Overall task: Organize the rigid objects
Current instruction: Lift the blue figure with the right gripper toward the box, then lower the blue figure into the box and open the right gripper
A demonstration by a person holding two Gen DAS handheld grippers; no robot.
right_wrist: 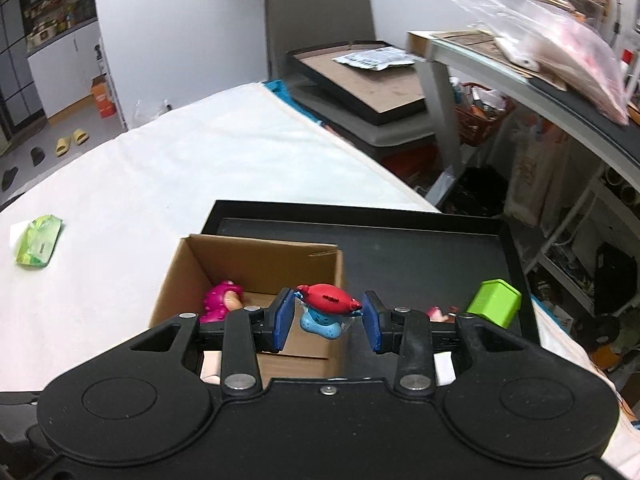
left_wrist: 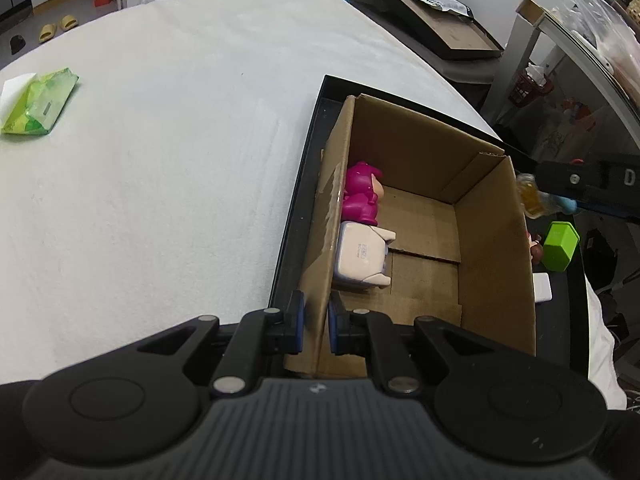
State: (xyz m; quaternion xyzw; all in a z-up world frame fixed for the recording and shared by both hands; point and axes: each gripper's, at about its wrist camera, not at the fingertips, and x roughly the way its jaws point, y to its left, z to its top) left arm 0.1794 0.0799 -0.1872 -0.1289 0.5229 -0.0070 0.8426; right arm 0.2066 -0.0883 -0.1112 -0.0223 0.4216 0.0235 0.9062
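**Operator:** On the black shallow tray [right_wrist: 400, 220], where does the open brown cardboard box [left_wrist: 420, 168] sit, and what holds it?

**Technician:** Box occupies the tray's 9 o'clock side. Left gripper [left_wrist: 316, 322] is clamped on the box's near side wall, one blue pad on each face. A magenta plastic figure [left_wrist: 360, 200] and a white boxy toy [left_wrist: 360, 258] lie inside, along that wall.

**Operator:** Right gripper [right_wrist: 328, 316]?

**Technician:** Closed around a small toy with a red oval top and light-blue base [right_wrist: 326, 308], held above the box's 3 o'clock wall. A lime-green hexagonal container [right_wrist: 494, 302] stands on the tray at 3 o'clock.
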